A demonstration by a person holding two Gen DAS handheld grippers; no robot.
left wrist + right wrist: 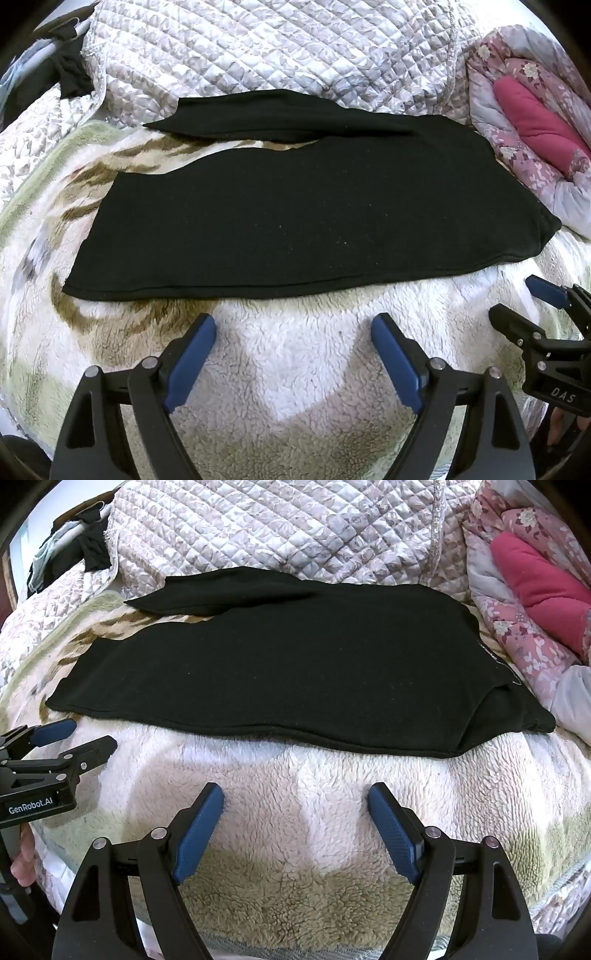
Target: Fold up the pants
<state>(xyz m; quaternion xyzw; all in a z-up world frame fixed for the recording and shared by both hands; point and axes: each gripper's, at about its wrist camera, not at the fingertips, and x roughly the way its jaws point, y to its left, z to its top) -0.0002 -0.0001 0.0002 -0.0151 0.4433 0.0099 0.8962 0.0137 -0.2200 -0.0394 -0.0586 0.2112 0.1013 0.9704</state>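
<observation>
With both the left gripper (293,325) and right gripper (295,794) hovering jaws wide and empty, the black pants (295,218) lie flat mid-bed on a fleece blanket (295,369) whose clingy pile could drag and bunch the fold.
</observation>
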